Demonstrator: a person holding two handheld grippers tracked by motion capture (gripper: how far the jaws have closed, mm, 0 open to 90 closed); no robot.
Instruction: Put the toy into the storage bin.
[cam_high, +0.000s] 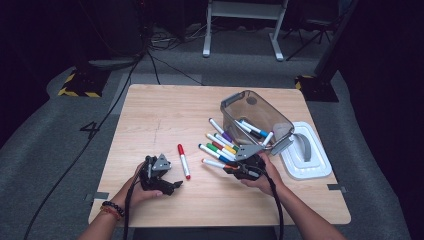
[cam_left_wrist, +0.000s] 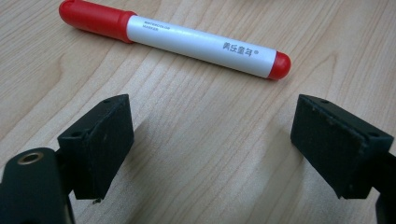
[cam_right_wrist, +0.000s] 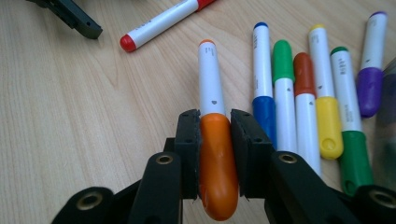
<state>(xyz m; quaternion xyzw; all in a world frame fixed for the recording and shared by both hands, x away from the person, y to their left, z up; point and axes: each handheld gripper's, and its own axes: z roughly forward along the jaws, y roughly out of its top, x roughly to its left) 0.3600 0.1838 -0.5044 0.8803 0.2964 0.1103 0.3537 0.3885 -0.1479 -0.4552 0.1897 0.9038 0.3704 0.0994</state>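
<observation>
Inspector: The right gripper (cam_right_wrist: 215, 154) was found closed on the orange marker (cam_right_wrist: 212, 116), gripped at its cap, the barrel projecting ahead toward the worktop's (cam_high: 165, 120) centre. The fingers (cam_right_wrist: 189, 140) were seen pressed to both sides of the cap.

Reviewer: And the left gripper (cam_left_wrist: 210, 144)?

Inspector: Its fingers stood apart with nothing between them, just short of the red marker (cam_left_wrist: 175, 39) lying near the worktop's front edge.

Reviewer: What risks were noted?

Inspector: A grip on the cap alone was judged weak: the cap could be pulled off, or the marker could pivot and drop. The neighbouring markers (cam_right_wrist: 303, 98), lying close beside it, could be knocked. The tipped bin (cam_high: 255, 117) near the right edge could be missed.
</observation>
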